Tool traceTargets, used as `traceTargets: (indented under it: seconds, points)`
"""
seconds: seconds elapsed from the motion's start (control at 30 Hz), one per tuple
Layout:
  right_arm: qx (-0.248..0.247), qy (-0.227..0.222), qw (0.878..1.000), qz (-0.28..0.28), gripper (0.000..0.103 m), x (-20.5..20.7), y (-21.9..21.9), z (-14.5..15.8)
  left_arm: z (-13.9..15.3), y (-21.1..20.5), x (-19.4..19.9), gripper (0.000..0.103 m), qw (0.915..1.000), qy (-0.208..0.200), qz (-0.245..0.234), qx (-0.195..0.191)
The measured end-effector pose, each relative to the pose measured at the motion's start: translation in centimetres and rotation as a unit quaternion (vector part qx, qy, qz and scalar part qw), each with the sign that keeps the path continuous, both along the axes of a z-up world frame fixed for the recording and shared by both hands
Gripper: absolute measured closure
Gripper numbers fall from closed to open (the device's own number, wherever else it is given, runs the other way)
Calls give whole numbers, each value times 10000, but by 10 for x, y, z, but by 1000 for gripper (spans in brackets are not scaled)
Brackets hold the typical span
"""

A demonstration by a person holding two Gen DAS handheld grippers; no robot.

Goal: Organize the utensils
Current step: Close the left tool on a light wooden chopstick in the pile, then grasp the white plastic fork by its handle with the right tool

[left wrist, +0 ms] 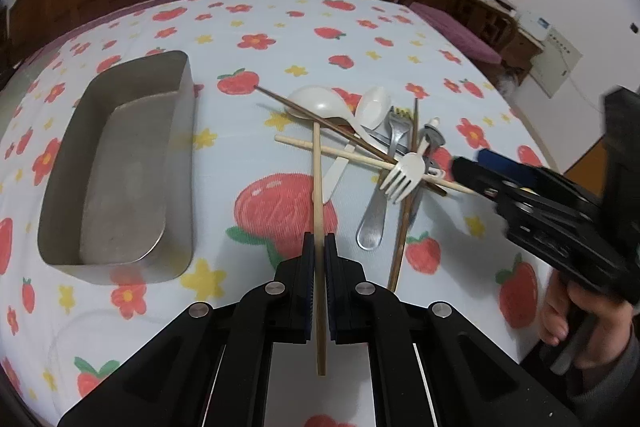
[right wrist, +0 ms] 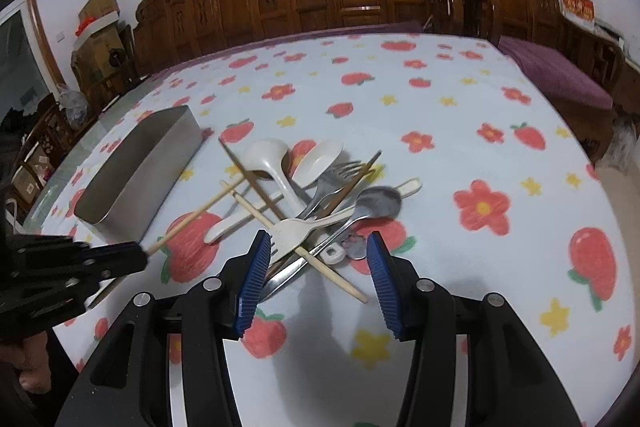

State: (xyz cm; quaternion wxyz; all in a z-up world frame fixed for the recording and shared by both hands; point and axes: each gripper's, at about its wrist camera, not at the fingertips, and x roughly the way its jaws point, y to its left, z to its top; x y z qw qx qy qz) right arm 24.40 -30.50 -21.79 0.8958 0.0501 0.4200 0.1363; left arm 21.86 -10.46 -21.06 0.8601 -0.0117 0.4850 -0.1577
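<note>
Left wrist view: left gripper (left wrist: 319,247) clenched on a pale wooden chopstick (left wrist: 318,195). The stick runs straight up between the blue-ribbed pads, butt end sticking back past the jaws toward the camera, tip reaching the pile. Rectangular stainless-steel tray (left wrist: 120,163) sits to the left on the white tablecloth with red strawberry and flower print (left wrist: 400,39), apart from the pile. Pile to the right of centre: white plastic ladle (left wrist: 320,103), white plastic spoon (left wrist: 372,111), metal fork (left wrist: 396,135), white plastic fork (left wrist: 406,173), second pale chopstick (left wrist: 340,151) lying crosswise, dark brown chopsticks (left wrist: 320,123). Right gripper (left wrist: 472,173) comes in from the right edge, tips over the end of the crosswise chopstick; a hand (left wrist: 576,315) grips its handle.

Right wrist view: right gripper (right wrist: 318,251) released, jaws standing about half apart, nothing pinched. Fingers straddle the near end of the pile; white plastic fork (right wrist: 296,227) and a pale chopstick (right wrist: 320,263) lie between them. Metal spoon (right wrist: 376,203) is just beyond. Left gripper (right wrist: 136,255) at left edge holds its chopstick (right wrist: 192,219), which angles up toward the ladle (right wrist: 268,155). Tray (right wrist: 140,171) is far left.
</note>
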Motion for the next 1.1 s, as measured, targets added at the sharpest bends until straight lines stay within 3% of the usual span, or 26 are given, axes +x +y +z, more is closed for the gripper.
traceTargets:
  seconds: [0.17, 0.33, 0.67, 0.77, 0.87, 1.1]
  points:
    - [24, 216, 9998, -33, 51, 14, 13, -14, 11, 11, -6, 99, 9996, -179, -102, -210]
    - [-17, 158, 9999, 1, 51, 26, 25, -18, 23, 21, -11, 99, 9984, -420, -135, -351]
    - [-645, 249, 9976, -32, 51, 34, 54, -23, 32, 35, -13, 99, 9971, -647, -71, -391]
    - [-718, 441, 9964, 67, 60, 32, 65, -28, 34, 37, -12, 99, 9968, -668, -57, -432]
    - [-650, 491, 9966, -128, 61, 35, 61, -31, 35, 40, -12, 99, 9966, -685, -53, -463]
    - [56, 448, 9979, -463, 61, 44, 40, -21, 40, 46, -14, 99, 9959, -739, -21, -527]
